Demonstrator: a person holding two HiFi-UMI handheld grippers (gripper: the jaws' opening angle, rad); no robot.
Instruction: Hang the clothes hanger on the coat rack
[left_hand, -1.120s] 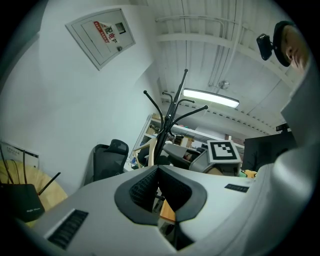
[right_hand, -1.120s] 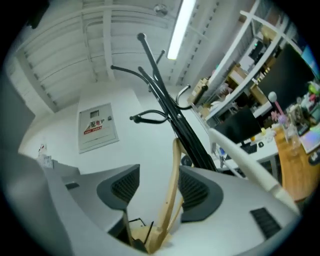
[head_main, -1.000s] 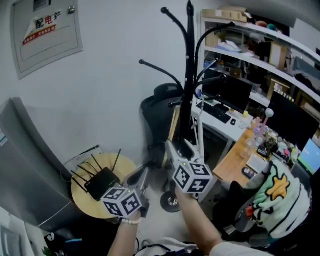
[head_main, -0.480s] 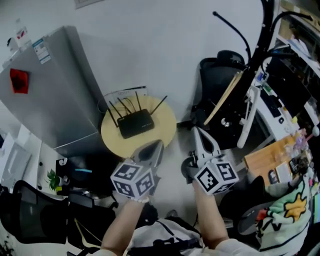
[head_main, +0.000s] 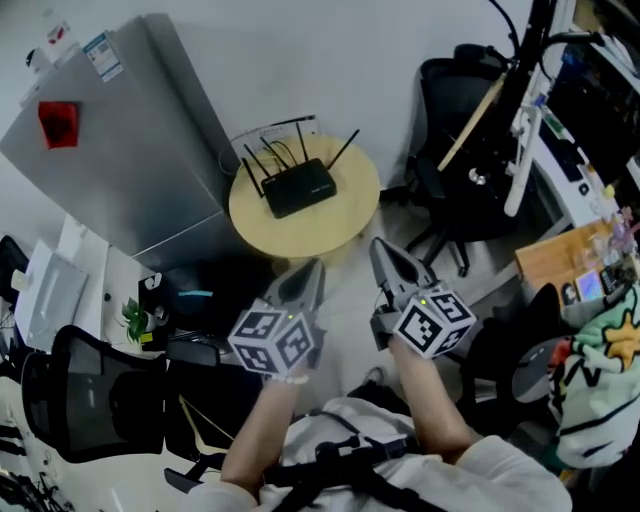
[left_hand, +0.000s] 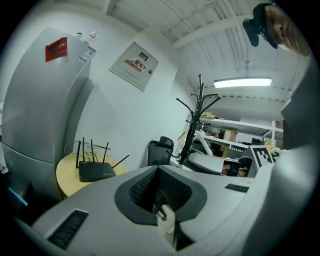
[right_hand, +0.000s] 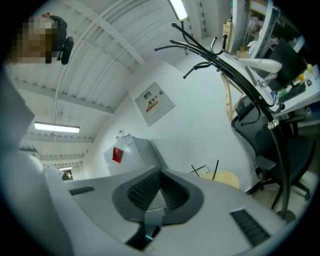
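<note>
The black coat rack (head_main: 530, 45) stands at the head view's top right edge, with a white clothes hanger (head_main: 520, 140) and a wooden one (head_main: 470, 125) hanging on it. Both grippers are held low in front of the person, well short of the rack. My left gripper (head_main: 308, 272) is shut and empty, pointing toward the round table. My right gripper (head_main: 385, 255) is also shut with nothing between its jaws. The left gripper view shows the closed jaws (left_hand: 159, 169) with the rack (left_hand: 196, 125) beyond. In the right gripper view the rack (right_hand: 225, 65) leans across above the shut jaws (right_hand: 160, 172).
A round wooden table (head_main: 345, 225) carries a black router (head_main: 300, 190), next to a tall grey cabinet (head_main: 130, 150). A black office chair (head_main: 465, 90) stands by the rack's base. Another black chair (head_main: 90, 400) is at lower left, and a cluttered desk (head_main: 575, 270) at right.
The view swung down and left, so the rack went from centre to the top right edge. Both grippers came down and back from it. The right jaws went from apart to shut.
</note>
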